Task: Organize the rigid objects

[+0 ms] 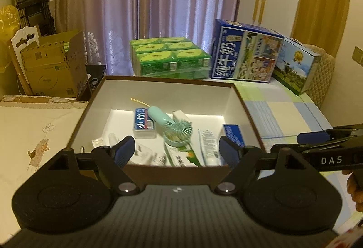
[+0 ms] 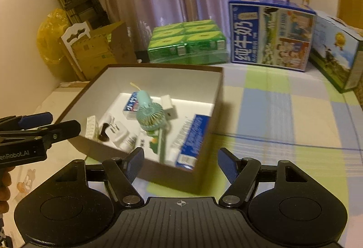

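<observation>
Your left gripper (image 1: 177, 152) hangs over the near wall of the brown box (image 1: 240, 98), jaws wide apart w/ nothing gripped. Mint fan (image 1: 174, 129) lies inside the box, beyond the jaws. Right gripper (image 2: 180, 165) is by the box's near corner, jaws spread, empty.

Behind everything hangs a purple curtain (image 1: 147, 10); in front of it sit green cartons (image 1: 170, 57), with a blue milk box (image 1: 246, 53) right of them and a cardboard box (image 1: 54, 66) off left
</observation>
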Tool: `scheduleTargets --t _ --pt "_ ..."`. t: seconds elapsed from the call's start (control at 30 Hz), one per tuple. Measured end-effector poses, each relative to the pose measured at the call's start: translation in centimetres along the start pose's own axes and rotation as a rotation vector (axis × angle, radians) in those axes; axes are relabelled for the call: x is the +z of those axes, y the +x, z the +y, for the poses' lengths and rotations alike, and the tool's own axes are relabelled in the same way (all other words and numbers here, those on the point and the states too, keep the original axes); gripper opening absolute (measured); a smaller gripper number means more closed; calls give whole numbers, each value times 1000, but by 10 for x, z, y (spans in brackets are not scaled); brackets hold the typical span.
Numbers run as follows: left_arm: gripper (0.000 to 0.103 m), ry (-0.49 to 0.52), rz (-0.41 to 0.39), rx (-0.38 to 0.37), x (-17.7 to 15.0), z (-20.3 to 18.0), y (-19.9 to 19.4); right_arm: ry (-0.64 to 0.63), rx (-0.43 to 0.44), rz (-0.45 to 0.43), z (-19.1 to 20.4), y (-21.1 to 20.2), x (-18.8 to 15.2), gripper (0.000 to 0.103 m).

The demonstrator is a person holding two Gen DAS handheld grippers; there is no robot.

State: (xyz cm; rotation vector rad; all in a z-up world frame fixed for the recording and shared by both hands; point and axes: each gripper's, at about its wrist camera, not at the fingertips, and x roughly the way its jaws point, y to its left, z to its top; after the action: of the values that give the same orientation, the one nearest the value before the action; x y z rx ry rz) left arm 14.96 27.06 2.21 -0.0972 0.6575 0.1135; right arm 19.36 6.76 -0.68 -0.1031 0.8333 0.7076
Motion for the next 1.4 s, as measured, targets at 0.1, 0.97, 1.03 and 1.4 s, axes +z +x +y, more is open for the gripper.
scheduleTargets --t 0.1,0.97,1.03,1.4 --pt "78 10 5 -7 -9 -19 -9 9 -5 2 -14 -17 -14 69" --pt "76 72 160 -99 -98 -182 -61 134 -93 52 -114 -147 -125 69" --pt "76 75 166 -100 -104 -190 -65 140 -98 54 -117 -153 -132 69" --pt "76 84 180 -109 -125 -213 -82 167 -109 75 -127 -177 -161 69"
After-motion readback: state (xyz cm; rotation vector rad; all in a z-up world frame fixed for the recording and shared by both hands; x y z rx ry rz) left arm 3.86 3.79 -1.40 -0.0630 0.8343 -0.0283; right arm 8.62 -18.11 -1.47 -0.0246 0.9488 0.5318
